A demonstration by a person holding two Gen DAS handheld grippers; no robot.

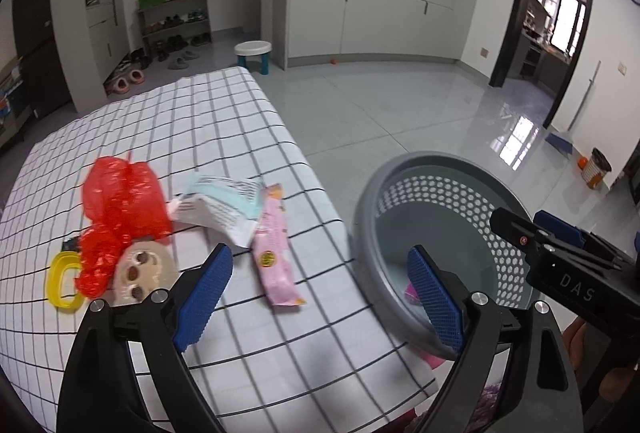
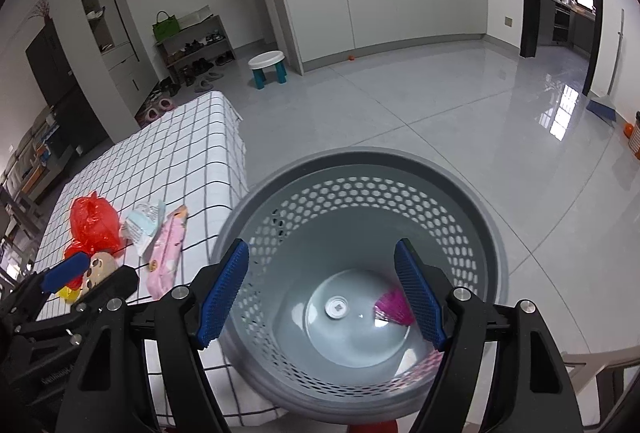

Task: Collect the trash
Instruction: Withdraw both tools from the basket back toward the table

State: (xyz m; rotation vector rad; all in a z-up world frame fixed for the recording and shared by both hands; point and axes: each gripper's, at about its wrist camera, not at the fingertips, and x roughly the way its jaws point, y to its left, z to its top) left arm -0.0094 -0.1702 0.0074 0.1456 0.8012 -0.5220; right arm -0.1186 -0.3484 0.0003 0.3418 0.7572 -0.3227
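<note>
Pink wrapper (image 1: 276, 245) lies mid-frame on checked worktop (image 1: 224, 121); both tools spread, empty. Left tool (image 1: 320, 297) should straddle it, then carry to the grey basket (image 1: 400, 169).

Left wrist view faces the checked table (image 1: 248, 137); right looks down into the basket (image 2: 496, 233) — both share both.

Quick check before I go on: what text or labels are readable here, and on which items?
"DAS": on the black body of the right gripper, seen from the left wrist.
White paper wrapper: printed lines, too blurred to read.
Pink snack packet: round yellow badge, unreadable.
Left gripper: faint lettering on its body, unreadable.
</note>
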